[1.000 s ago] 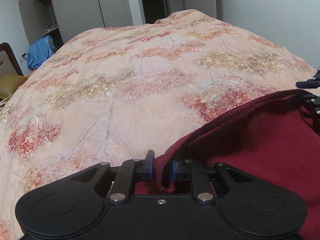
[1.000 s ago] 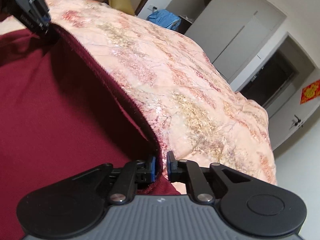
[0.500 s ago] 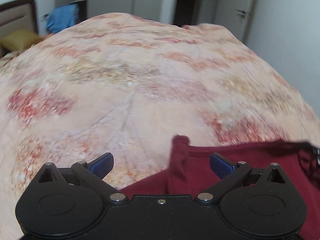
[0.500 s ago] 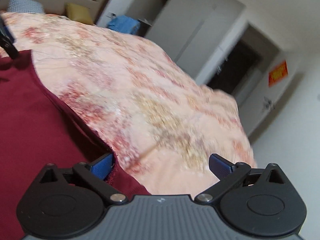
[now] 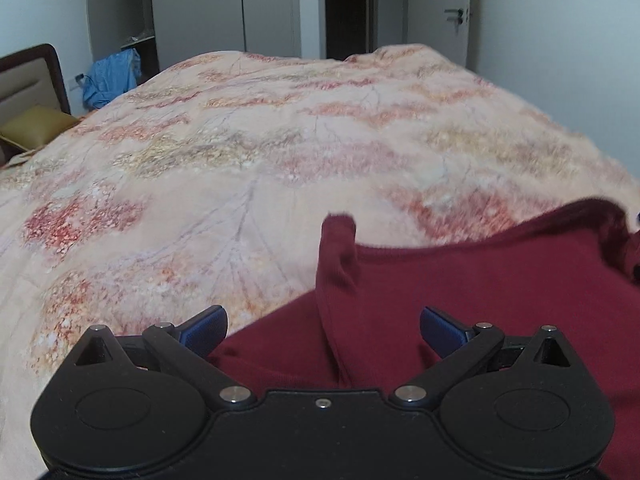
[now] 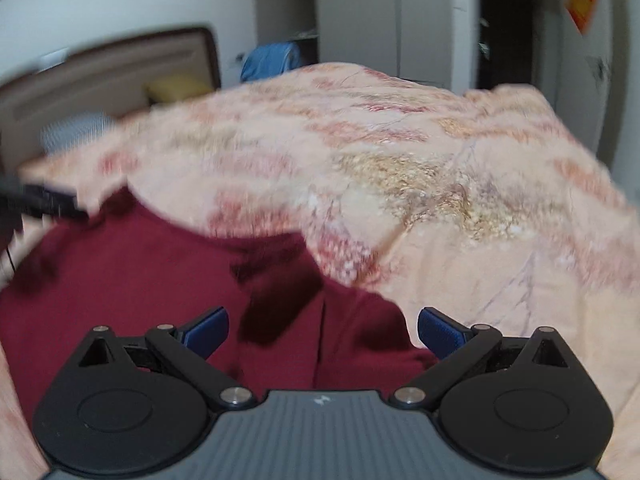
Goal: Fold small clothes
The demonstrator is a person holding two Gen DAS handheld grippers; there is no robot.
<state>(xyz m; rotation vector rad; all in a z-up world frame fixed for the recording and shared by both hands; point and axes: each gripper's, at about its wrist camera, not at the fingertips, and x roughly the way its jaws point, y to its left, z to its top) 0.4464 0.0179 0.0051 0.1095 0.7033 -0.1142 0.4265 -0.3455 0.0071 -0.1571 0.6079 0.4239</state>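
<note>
Lying on the floral bedspread [image 5: 248, 168] of the bed, the dark red garment [image 5: 500, 292] is seen spread beneath both tools. The left gripper [image 5: 323, 330] is shown with its blue pads [image 5: 204, 328] spread wide, a raised fold of the garment between them untouched. The right gripper [image 6: 322, 330] is likewise held apart above the garment [image 6: 132, 272]; that view is blurred.
</note>
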